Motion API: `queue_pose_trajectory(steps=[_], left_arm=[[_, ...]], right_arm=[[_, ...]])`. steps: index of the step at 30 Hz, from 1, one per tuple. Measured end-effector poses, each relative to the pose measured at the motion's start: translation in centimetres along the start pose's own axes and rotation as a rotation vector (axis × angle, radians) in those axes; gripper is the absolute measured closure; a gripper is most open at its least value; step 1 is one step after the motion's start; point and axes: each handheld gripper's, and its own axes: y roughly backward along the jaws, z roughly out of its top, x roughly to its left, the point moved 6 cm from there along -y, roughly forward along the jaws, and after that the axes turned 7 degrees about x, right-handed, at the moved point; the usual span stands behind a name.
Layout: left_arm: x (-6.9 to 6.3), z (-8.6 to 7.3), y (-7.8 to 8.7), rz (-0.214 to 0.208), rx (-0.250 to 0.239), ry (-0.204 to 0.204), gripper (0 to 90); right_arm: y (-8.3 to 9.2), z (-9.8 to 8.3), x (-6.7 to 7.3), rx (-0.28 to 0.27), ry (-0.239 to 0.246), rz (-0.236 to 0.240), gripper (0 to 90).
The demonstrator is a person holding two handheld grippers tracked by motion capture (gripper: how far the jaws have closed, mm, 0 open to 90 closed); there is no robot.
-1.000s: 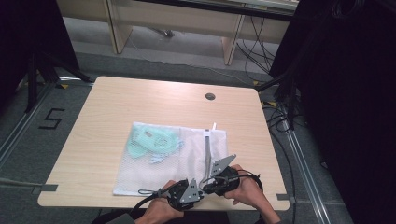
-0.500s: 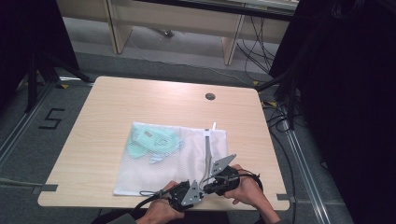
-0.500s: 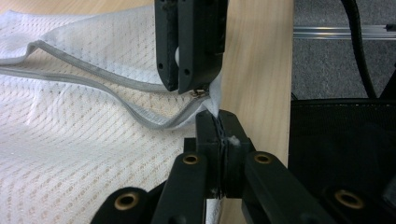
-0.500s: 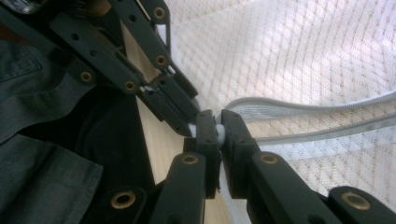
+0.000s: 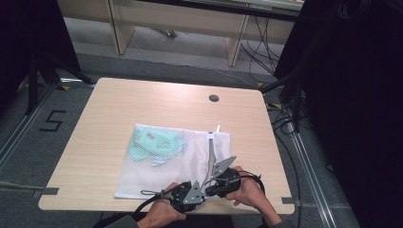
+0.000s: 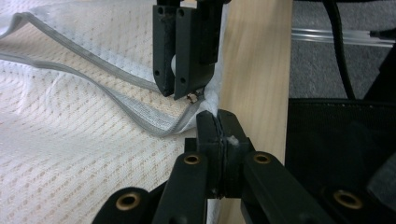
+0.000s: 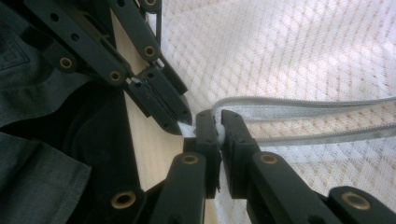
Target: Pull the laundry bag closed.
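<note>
A white mesh bag [image 5: 180, 156] was laid on the wooden table [image 5: 142, 104], its pale green contents [image 5: 154, 142] blurred toward 10 o'clock. At its 5 o'clock corner, the left gripper [image 6: 218, 126] was clamped on the mesh edge and the right gripper [image 7: 218, 128] on the zipper end [image 7: 219, 133], whose pull was hidden between the jaws.

Item count on my table [image 5: 142, 99]: one white mesh bag [image 5: 185, 156], with one zipper [image 6: 116, 100] along its opening. Inside it, one bundle of mint-green fabric [image 5: 154, 144]; the piece count cannot be resolved. I hold two grippers: left gripper [image 5: 186, 195], right gripper [image 5: 219, 178].
</note>
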Motion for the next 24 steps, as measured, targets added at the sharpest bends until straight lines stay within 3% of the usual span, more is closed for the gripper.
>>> queue_pose_trajectory(steps=[1, 3, 11, 13, 17, 19, 24], left_arm=[[0.00, 0.00, 0.00, 0.000, 0.000, 0.000, 89.1], [0.00, 0.08, -0.02, 0.001, -0.013, 0.018, 89.1], [0.46, 0.19, 0.47, 0.017, 0.015, -0.052, 89.1], [0.34, 0.12, 0.40, 0.011, 0.016, -0.029, 89.1], [0.15, 0.15, 0.43, 0.022, 0.021, -0.058, 89.1], [0.21, 0.19, 0.39, 0.004, 0.012, -0.012, 89.2], [0.18, 0.11, 0.31, 0.003, 0.015, -0.018, 89.2]], right_arm=[[-0.07, 0.01, 0.01, 0.009, 0.008, 0.015, 86.6], [-0.04, 0.14, -0.02, -0.001, 0.003, -0.004, 86.5], [0.64, 0.29, 0.16, -0.023, -0.005, 0.007, 86.7], [0.65, 0.28, 0.15, -0.023, 0.003, 0.005, 86.7], [0.53, 0.29, 0.12, -0.015, 0.002, 0.005, 86.7], [0.25, 0.39, 0.11, -0.009, 0.007, -0.013, 86.7], [0.09, 0.34, -0.15, -0.001, -0.001, -0.003, 86.6]])
